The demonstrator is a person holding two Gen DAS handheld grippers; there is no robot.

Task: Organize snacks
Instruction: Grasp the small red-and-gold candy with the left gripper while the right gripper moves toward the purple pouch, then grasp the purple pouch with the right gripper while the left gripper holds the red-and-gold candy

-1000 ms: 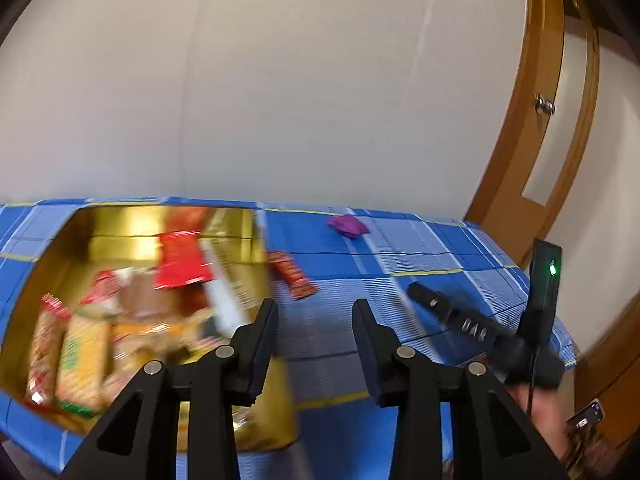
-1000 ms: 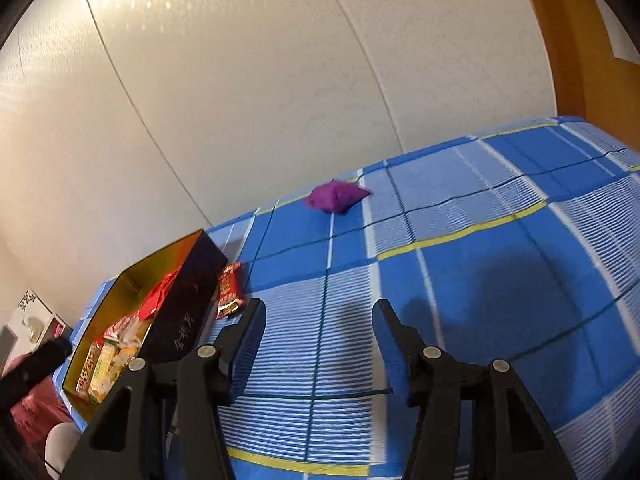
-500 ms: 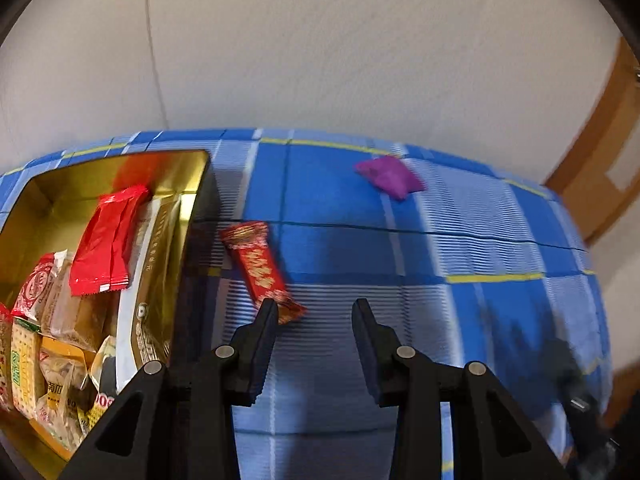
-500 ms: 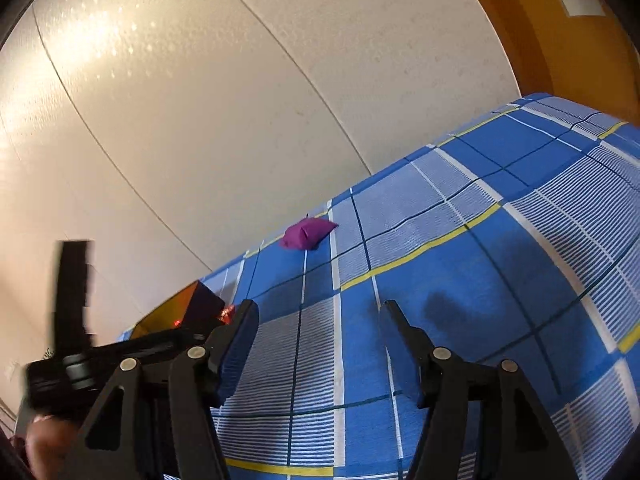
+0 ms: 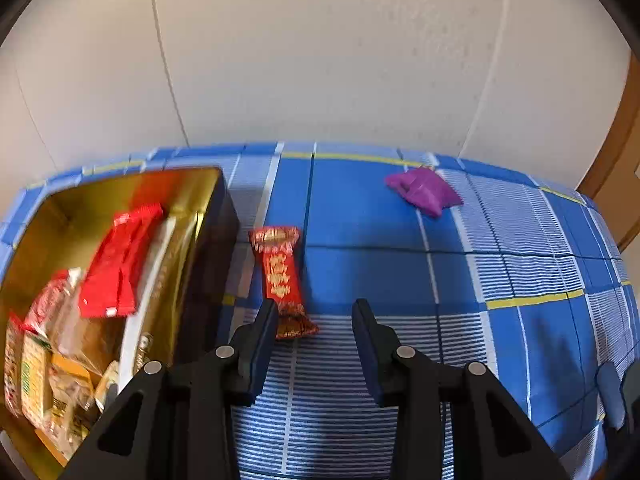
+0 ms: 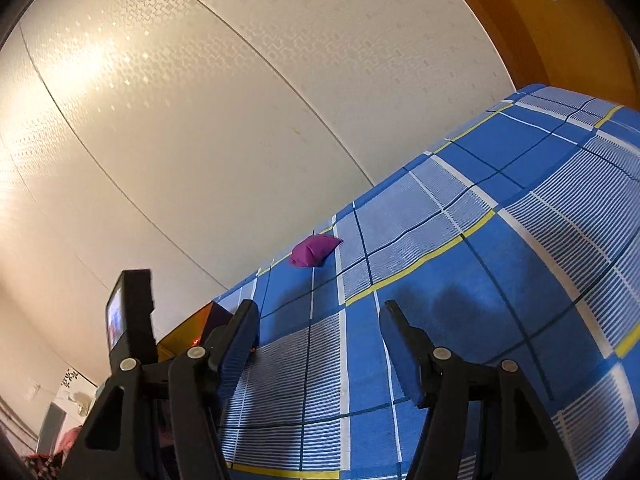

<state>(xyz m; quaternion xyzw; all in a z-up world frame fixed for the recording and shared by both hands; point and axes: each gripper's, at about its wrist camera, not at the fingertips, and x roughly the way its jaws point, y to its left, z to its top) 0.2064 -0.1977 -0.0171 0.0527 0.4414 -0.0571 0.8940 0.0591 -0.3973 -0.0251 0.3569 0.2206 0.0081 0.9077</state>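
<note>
A gold tin box holding several wrapped snacks, with a red packet on top, sits at the left on the blue checked tablecloth. A red snack bar lies on the cloth just right of the box. A purple packet lies farther back right and also shows in the right wrist view. My left gripper is open and empty, with the near end of the red bar by its left finger. My right gripper is open and empty above the cloth.
A beige wall stands right behind the table. A wooden door frame is at the right. The left gripper's body with its small screen shows at the left of the right wrist view, partly hiding the box corner.
My left gripper has swung from over the box toward the red bar and come closer to it. My right gripper has tilted and drifted right; both stayed open.
</note>
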